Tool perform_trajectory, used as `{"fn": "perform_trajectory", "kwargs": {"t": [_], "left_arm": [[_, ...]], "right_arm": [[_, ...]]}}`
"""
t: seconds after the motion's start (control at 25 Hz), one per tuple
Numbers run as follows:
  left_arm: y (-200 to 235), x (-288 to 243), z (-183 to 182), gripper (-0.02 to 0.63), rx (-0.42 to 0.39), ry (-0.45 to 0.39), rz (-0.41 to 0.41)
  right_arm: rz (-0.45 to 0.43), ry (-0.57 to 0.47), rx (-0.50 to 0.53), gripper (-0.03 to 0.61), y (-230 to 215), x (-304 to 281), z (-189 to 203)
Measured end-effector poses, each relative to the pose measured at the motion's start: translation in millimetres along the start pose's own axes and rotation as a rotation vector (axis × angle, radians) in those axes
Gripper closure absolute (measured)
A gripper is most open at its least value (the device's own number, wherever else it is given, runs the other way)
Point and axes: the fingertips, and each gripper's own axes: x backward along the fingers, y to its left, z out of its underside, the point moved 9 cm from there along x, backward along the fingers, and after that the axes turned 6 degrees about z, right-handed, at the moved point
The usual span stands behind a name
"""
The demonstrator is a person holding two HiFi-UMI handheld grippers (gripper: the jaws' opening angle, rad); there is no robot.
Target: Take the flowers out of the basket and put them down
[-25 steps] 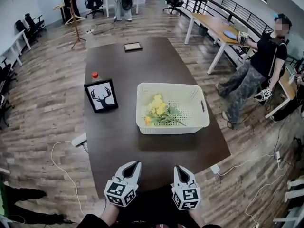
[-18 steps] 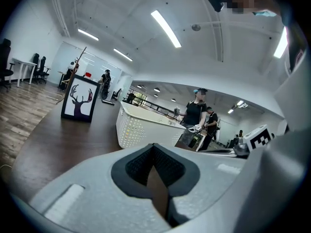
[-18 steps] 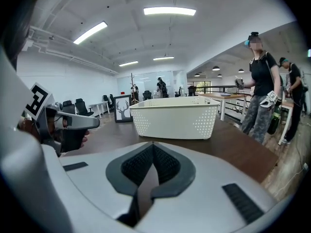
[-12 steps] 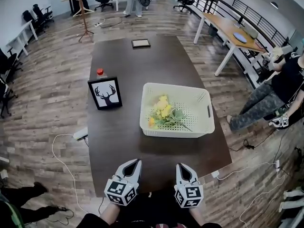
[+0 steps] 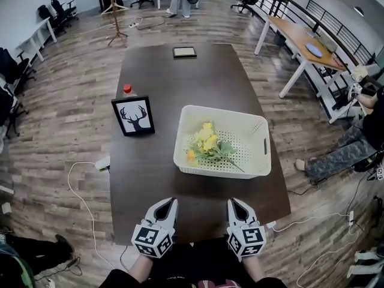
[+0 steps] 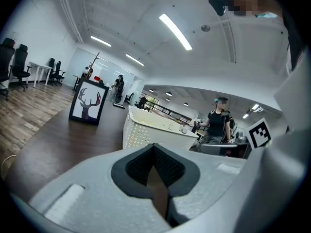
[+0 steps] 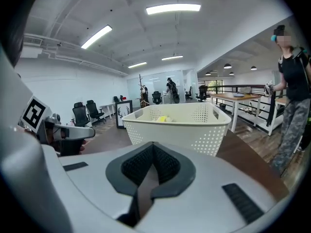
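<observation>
While both pairs of jaws stand pressed together with nothing between them, the left gripper (image 5: 170,203) and the right gripper (image 5: 233,202) are held side by side at the near edge of the dark table (image 5: 180,83), apart from each other and pointing toward its far end. Ahead of them, well clear of both, a cream perforated basket (image 5: 259,138) sits on the table close to its right edge, nearer the near end than the far one. Inside the basket lie the flowers (image 5: 207,144), yellow blooms in its left half with green stems running toward its near right corner. In the right gripper view the basket stands straight ahead, a yellow bloom just showing above the rim. Left of the basket, toward the table's left edge, a framed deer picture (image 5: 133,116) stands upright, with a red-capped bottle (image 5: 126,89) just behind it. A small dark frame (image 5: 184,52) lies flat near the far edge.
</observation>
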Motion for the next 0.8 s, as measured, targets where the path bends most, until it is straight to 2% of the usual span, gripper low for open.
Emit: {"fn": "perform_trajectory", "kwargs": {"t": [0.8], "left_arm": [[-20,-24,0,0.606,0.01,-0.041,-0.097]], "right_arm": [[-0.027,-0.049,0.077,0.571,-58,-21,-50]]}}
